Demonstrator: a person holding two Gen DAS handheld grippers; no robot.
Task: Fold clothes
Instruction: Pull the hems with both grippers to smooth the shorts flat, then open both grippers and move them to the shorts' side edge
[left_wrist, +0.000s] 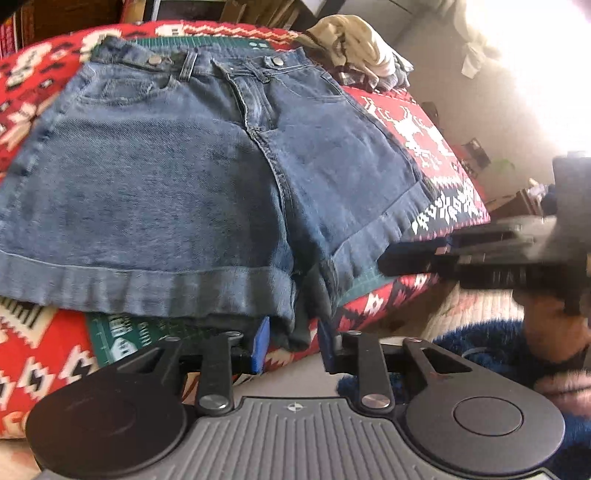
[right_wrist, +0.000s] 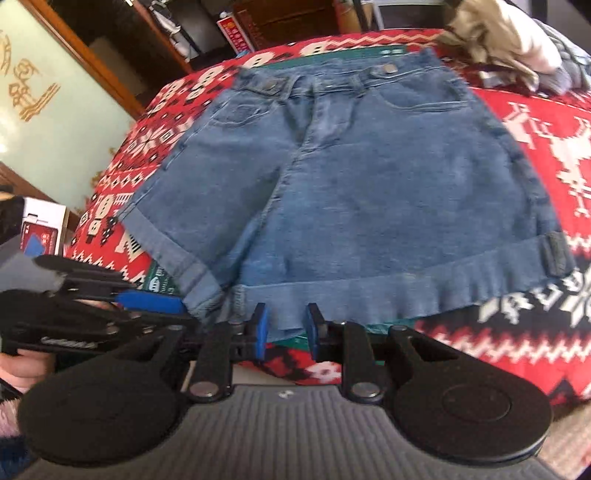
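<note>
Denim shorts (left_wrist: 177, 177) lie flat on a red patterned blanket (right_wrist: 535, 155), waistband toward 12 o'clock; left gripper (left_wrist: 291, 345) and right gripper (right_wrist: 286, 332) gape at the cuffed hem, apparently untouching.

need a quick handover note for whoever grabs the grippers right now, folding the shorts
Left gripper: open, empty, at the hem near the crotch of the denim shorts.
Right gripper: open, empty, at the near hem.
Shorts lie flat, front up, waistband away from you, on a green mat over the red patterned blanket. Pile of other clothes at the far corner.
Done: shorts spread out. No fold made yet.
Left: grip the hem, fold the shorts, then likely the pile.
</note>
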